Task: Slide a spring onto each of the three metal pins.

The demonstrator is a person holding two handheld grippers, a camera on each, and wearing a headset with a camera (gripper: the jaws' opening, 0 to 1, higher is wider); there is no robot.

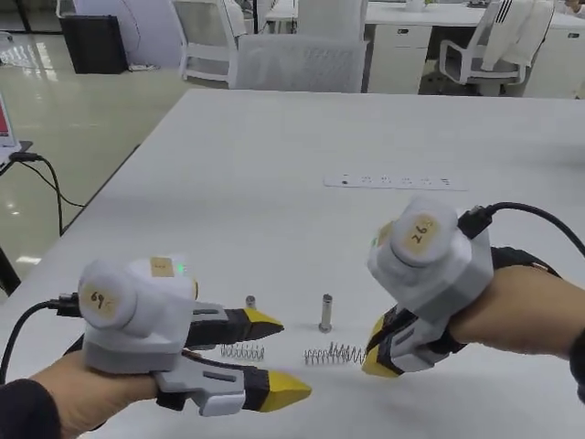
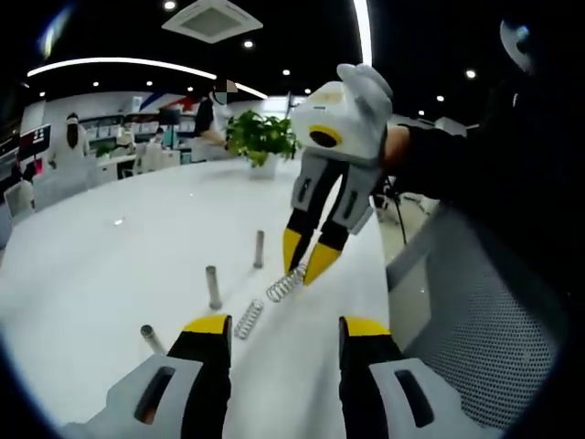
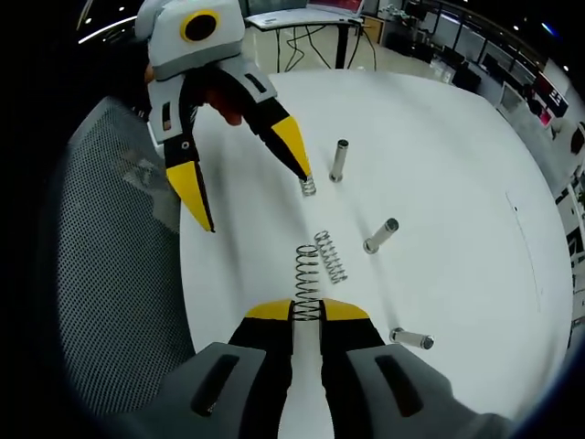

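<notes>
My right gripper (image 3: 307,313) is shut on one end of a spring (image 3: 308,274), which lies along the white table (image 1: 274,183). A second spring (image 3: 331,256) lies loose just beside it. A third spring (image 1: 242,350) rests near one jaw tip of my left gripper (image 1: 276,357), which is open with nothing in it. Two short metal pins (image 1: 326,311) (image 1: 250,302) stand just beyond the springs. All three pins (image 3: 339,160) (image 3: 380,235) (image 3: 411,339) appear in the right gripper view, bare of springs. The right gripper (image 2: 306,265) faces the left gripper (image 2: 287,327).
A white power strip (image 1: 388,182) lies farther back on the table. Office chairs (image 1: 297,59) stand beyond the far edge. Cables (image 1: 539,219) trail from both grippers. The table's left edge runs close to my left hand.
</notes>
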